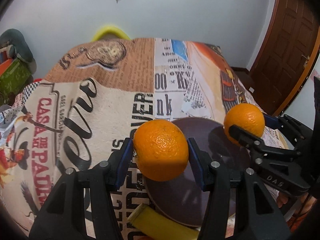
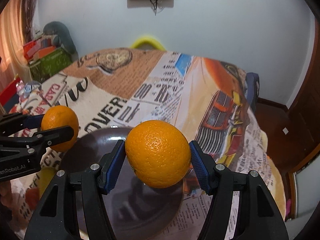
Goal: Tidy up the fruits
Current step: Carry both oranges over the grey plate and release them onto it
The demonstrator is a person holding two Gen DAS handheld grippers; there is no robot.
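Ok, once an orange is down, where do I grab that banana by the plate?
Across its body, just behind the cut end, from above. The banana lies flat on the cloth against the near rim of the dark plate, below the left gripper. Its far end is hidden.

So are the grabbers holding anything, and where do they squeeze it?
Yes. Each holds an orange by its sides: the left gripper one orange, the right gripper another orange.

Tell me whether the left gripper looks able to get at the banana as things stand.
Probably not yet: the left gripper is shut on an orange, so its jaws are full, though the banana lies just below it beside the plate.
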